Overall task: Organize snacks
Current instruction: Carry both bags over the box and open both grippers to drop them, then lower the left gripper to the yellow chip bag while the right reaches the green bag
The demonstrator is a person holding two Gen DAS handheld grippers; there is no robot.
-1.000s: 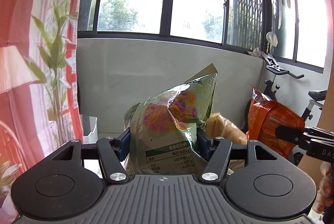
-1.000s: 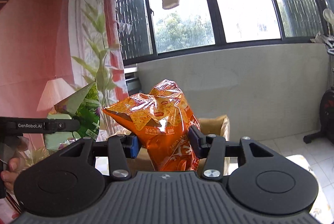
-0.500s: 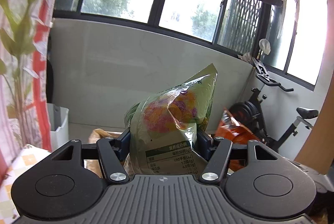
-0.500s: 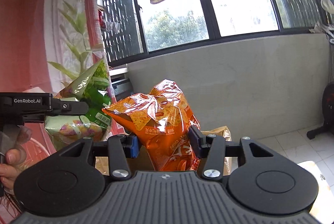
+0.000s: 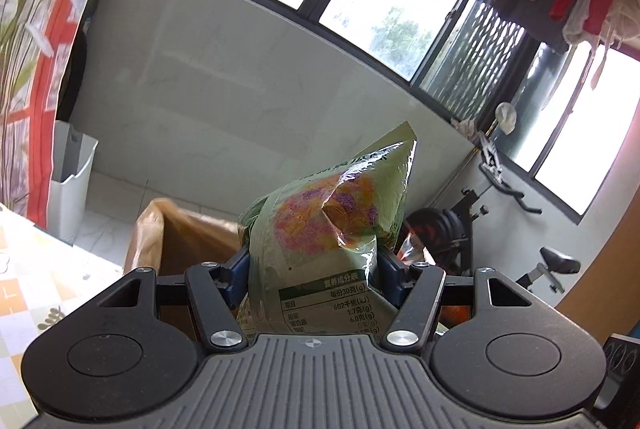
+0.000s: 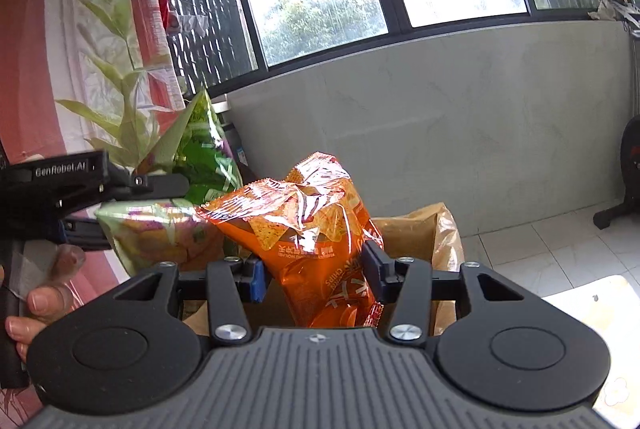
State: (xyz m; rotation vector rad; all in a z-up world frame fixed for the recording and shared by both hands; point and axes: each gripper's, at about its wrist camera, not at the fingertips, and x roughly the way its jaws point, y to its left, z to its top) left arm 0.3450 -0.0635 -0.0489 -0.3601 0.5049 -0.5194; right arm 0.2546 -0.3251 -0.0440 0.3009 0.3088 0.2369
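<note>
Room: balcony with a grey wall under big windows; a brown box [image 5: 176, 233] stands open just ahead of both grippers.
Left gripper [image 5: 314, 269]: clamped on the green snack bag [image 5: 328, 225], held upright above the box.
Right gripper [image 6: 316, 269]: pinching the orange chip bag [image 6: 304, 217] at its waist.
Handling: both look light, puffy, crinkly and slippery; squeeze gently mid-body.
Box contents: probably hidden.
</note>
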